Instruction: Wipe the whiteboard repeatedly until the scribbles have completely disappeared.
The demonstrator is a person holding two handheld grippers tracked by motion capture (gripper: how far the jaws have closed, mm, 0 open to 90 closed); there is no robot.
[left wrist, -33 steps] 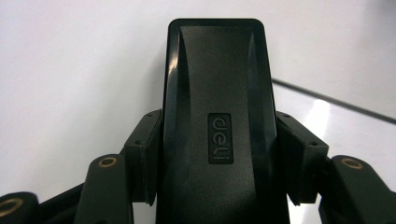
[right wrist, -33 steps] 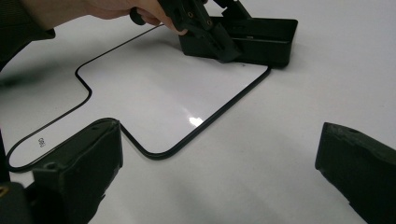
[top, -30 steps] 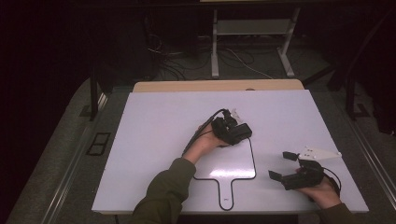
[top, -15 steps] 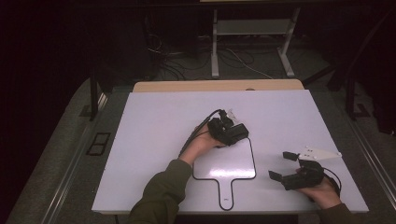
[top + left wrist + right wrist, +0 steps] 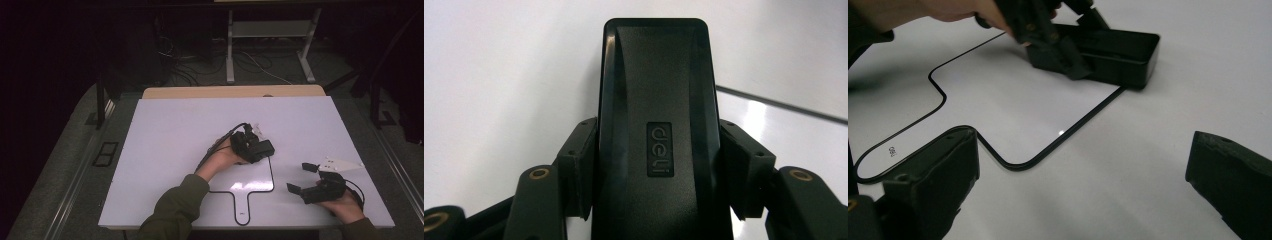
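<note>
White table (image 5: 165, 150), left tongs (image 5: 264, 148) clamped around black eraser (image 5: 656, 130).

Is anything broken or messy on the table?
Nothing stands out. The left gripper holds a black eraser flat at the corner of the small whiteboard, which looks clean and lies straight. The right gripper waits open beside it.

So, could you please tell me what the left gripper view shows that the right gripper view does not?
Left gripper view: the top of the black eraser with its raised "deli" badge, the left hand-held gripper clamped on its sides.

Right gripper view: the paddle-shaped whiteboard with its handle, the person's hand, and the right hand-held gripper with jaws apart, nothing between them.

Both: the eraser, the whiteboard's black edge, the white table.
</note>
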